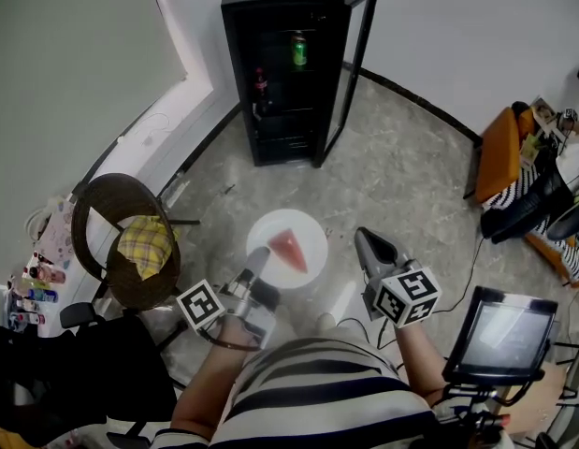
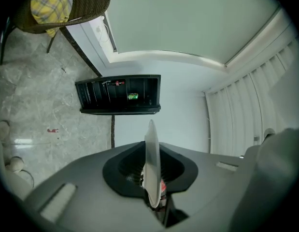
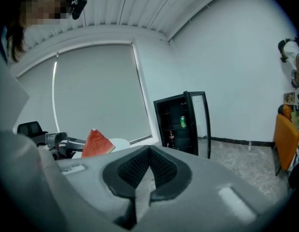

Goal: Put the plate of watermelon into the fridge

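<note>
A white plate (image 1: 287, 248) with a red watermelon wedge (image 1: 289, 249) is held in the air over the grey floor. My left gripper (image 1: 257, 256) is shut on the plate's near rim. In the left gripper view the plate (image 2: 151, 161) stands edge-on between the jaws. My right gripper (image 1: 363, 238) hovers to the right of the plate, shut and empty. Its view shows the watermelon wedge (image 3: 96, 143) to its left. The black fridge (image 1: 282, 68) stands ahead with its glass door (image 1: 350, 68) swung open; a green can (image 1: 298, 50) and a dark bottle (image 1: 260, 84) sit inside.
A wicker chair (image 1: 121, 241) with a yellow checked cloth (image 1: 144, 246) stands on the left. On the right, a monitor on a stand (image 1: 504, 333) is close to my right arm. An orange chair (image 1: 499, 152) and striped clutter lie at the far right.
</note>
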The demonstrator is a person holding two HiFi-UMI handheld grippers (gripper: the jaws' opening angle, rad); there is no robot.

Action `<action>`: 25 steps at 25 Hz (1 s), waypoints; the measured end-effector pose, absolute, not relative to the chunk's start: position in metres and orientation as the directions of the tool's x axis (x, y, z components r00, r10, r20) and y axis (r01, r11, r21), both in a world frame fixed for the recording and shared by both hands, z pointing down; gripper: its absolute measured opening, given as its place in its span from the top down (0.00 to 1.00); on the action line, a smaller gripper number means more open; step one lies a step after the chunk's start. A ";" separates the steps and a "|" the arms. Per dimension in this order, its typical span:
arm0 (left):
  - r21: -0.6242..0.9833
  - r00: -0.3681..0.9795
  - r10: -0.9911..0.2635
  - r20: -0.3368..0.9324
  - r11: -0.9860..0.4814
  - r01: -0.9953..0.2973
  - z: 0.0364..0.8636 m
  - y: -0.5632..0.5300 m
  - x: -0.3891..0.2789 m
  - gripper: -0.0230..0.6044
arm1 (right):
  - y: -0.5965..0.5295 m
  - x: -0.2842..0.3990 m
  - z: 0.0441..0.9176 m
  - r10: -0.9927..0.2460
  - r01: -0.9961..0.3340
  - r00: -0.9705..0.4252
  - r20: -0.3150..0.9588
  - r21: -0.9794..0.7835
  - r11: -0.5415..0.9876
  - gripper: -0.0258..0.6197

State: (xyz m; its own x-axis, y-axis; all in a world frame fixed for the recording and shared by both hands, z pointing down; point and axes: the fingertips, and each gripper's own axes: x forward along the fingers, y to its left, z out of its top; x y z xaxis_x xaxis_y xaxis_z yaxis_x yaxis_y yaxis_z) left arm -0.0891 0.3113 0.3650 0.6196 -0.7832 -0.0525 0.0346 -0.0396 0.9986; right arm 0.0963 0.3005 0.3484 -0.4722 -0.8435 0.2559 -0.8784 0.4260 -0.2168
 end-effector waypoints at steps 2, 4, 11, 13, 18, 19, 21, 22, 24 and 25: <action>0.998 0.630 -0.774 -0.055 -0.039 0.039 0.368 0.302 -0.091 0.89 | 0.290 0.086 0.346 -0.844 -0.878 -0.474 0.252 -0.204 0.432 0.96; 0.998 0.639 -0.767 -0.057 -0.037 0.045 0.374 0.292 -0.097 0.89 | 0.278 0.072 0.347 -0.848 -0.880 -0.471 0.243 -0.199 0.432 0.96; 0.998 0.666 -0.743 -0.070 -0.054 0.044 0.371 0.268 -0.110 0.89 | 0.254 0.047 0.343 -0.856 -0.885 -0.461 0.235 -0.182 0.428 0.96; 0.998 0.673 -0.737 -0.066 -0.049 0.043 0.375 0.259 -0.115 0.89 | 0.246 0.041 0.344 -0.861 -0.890 -0.451 0.235 -0.192 0.414 0.96; 0.999 0.682 -0.730 -0.043 -0.033 0.028 0.384 0.246 -0.116 0.89 | 0.236 0.037 0.344 -0.863 -0.893 -0.445 0.241 -0.193 0.406 0.96; 0.999 0.684 -0.728 -0.044 -0.034 0.028 0.384 0.242 -0.115 0.89 | 0.233 0.037 0.344 -0.864 -0.895 -0.442 0.241 -0.187 0.406 0.96; 0.999 0.690 -0.722 -0.051 -0.041 0.030 0.383 0.238 -0.113 0.89 | 0.228 0.036 0.342 -0.867 -0.898 -0.437 0.238 -0.174 0.405 0.96; 0.999 0.694 -0.718 -0.053 -0.047 0.029 0.382 0.238 -0.112 0.89 | 0.226 0.036 0.341 -0.869 -0.899 -0.436 0.236 -0.169 0.405 0.96; 0.998 0.698 -0.714 -0.054 -0.056 0.020 0.381 0.232 -0.108 0.89 | 0.219 0.037 0.339 -0.869 -0.897 -0.439 0.230 -0.167 0.409 0.96; 0.998 0.697 -0.715 -0.051 -0.059 0.013 0.381 0.223 -0.106 0.89 | 0.210 0.038 0.340 -0.867 -0.895 -0.443 0.229 -0.169 0.413 0.96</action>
State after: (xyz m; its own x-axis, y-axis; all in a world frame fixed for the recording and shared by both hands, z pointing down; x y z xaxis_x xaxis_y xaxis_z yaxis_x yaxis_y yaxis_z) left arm -0.1064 0.2231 0.3815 0.6971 -0.7151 -0.0513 0.0133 -0.0587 0.9982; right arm 0.0375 0.2099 0.3395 -0.4433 -0.8668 0.2286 -0.8949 0.4131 -0.1691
